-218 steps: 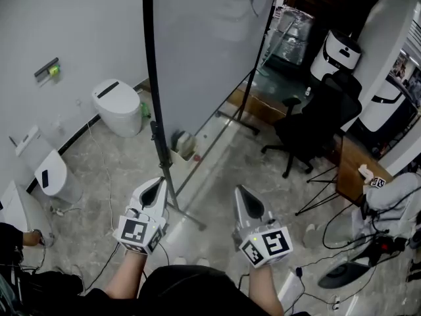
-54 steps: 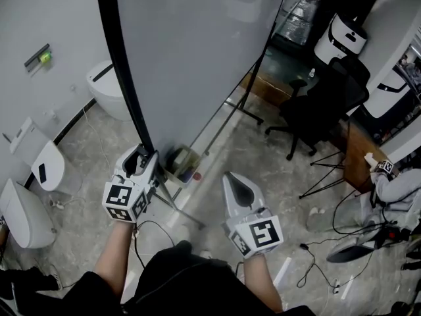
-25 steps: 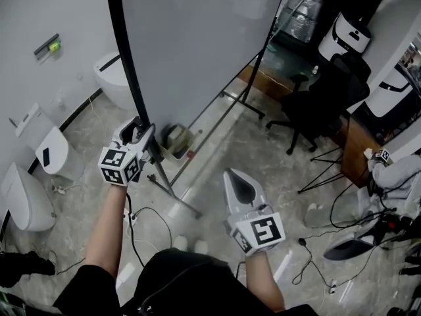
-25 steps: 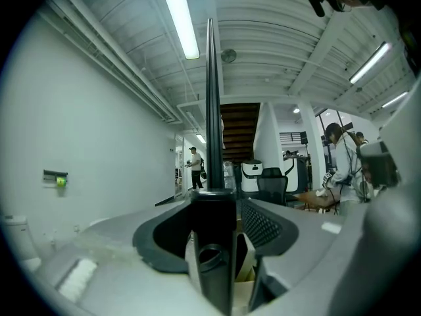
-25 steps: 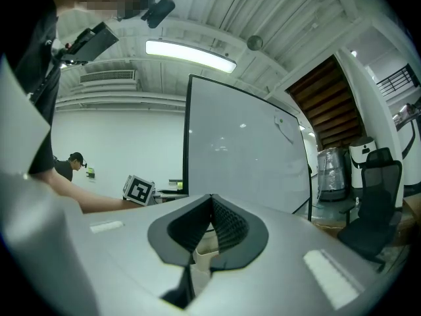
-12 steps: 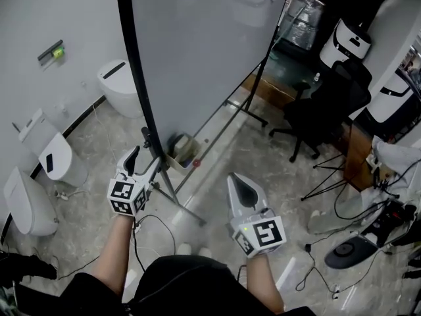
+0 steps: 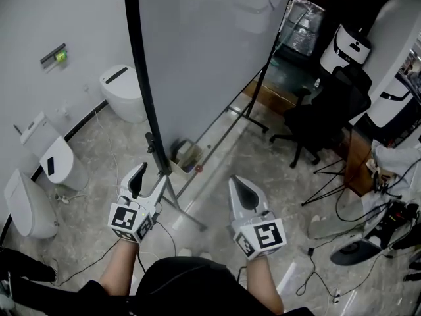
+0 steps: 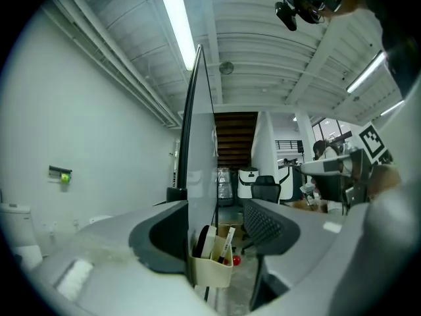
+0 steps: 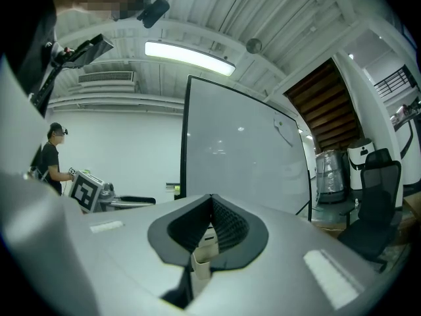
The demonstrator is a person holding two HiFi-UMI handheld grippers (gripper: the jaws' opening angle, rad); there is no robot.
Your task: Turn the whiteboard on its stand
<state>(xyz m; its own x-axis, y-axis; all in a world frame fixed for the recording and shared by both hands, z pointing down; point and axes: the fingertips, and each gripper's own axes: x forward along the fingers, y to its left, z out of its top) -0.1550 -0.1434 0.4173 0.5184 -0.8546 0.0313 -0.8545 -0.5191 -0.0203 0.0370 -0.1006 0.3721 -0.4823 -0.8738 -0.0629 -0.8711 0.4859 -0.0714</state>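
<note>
Floor (image 7: 263,170) of grey marbled tile runs under everything in the head view. Whiteboard (image 7: 210,51) stands upright on it, filling the top centre, its black-framed near edge pointing towards the person and its blank face angled to the right. Its stand (image 7: 162,166) drops from that edge to a foot on the floor between the two claws. A black office chair (image 7: 322,117) sits well apart on the right, and white toilets (image 7: 123,96) line the wall on the left.

The left claw (image 7: 150,176) is held level just beside the stand's near post. Its jaws are well apart and have just been closing. The left gripper view looks through the gap of the left claw (image 8: 217,232) at the whiteboard (image 8: 200,150) edge-on, but the pads press on nothing.

The right claw (image 7: 238,184) hovers near the stand's foot, apart from it, with its tips brought together and nothing held. Past the right claw (image 9: 210,199), the right gripper view shows the whiteboard (image 9: 243,150).

A cream pen holder (image 7: 184,153) hangs at the board's lower edge. In the left gripper view the pen holder (image 8: 212,268) shows markers and an eraser.
</note>
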